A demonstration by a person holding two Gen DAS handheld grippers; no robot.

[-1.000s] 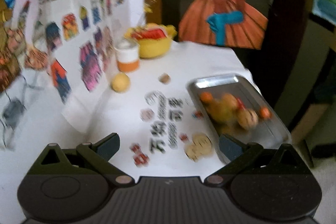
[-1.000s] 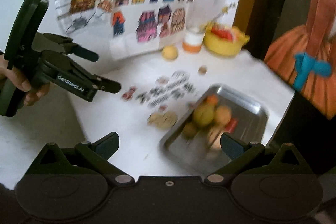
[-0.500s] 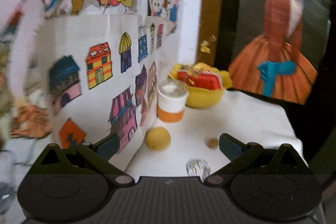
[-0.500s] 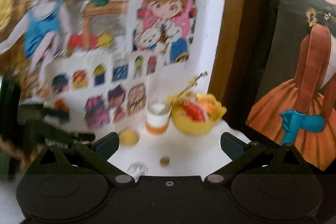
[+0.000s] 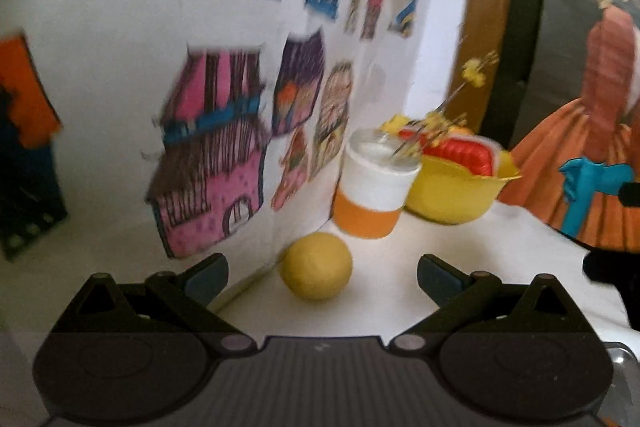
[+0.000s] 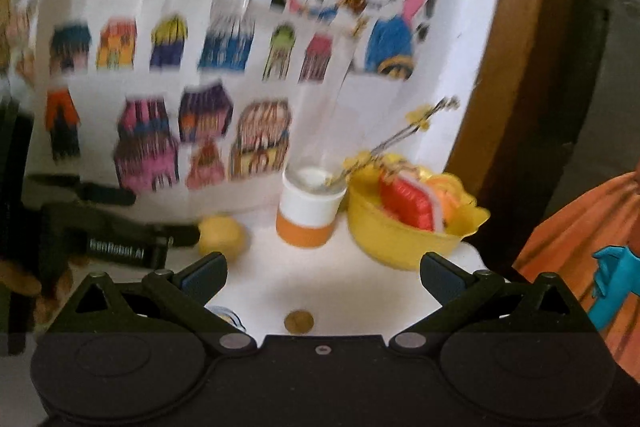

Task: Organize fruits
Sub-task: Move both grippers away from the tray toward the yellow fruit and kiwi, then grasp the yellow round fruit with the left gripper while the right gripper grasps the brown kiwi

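Left tongs [image 5: 322, 271]: spread wide on my feed, nothing between the fingers; the yellow fruit sits in the gap ahead of them, nearer the left fingertip [image 5: 208, 273], not touched.
Right tongs [image 6: 323, 273]: spread wide too, gripping nothing; they point at the white table between the cup and the bowl.
Yellow fruit [image 5: 316, 265]: round, lemon-like, resting on the table [image 5: 460, 239] just at the foot of the drawing sheet, near the cup and in front of it. From my right camera I see it [image 6: 222, 237] just off the tip of the left tongs [image 6: 176, 237].
Cup [image 5: 374, 189]: white with an orange band at the base, upright, close to the wall; thin stems with yellow flowers [image 5: 474, 75] rise out of it.
Yellow bowl [image 5: 456, 199]: just right of the cup, holding a red ribbed item [image 5: 460, 155] and some yellow and orange pieces I cannot identify.
Small brown object [image 6: 298, 321]: lies on the table close to my right tongs; too blurred to name.
Drawing sheet [image 5: 212, 163]: coloured house pictures on white paper standing behind the fruit.
Painting [image 5: 592, 147]: a figure in an orange dress with a blue bow, at right.
Hand [image 6: 20, 283]: partly visible at left edge, holding the left tool.
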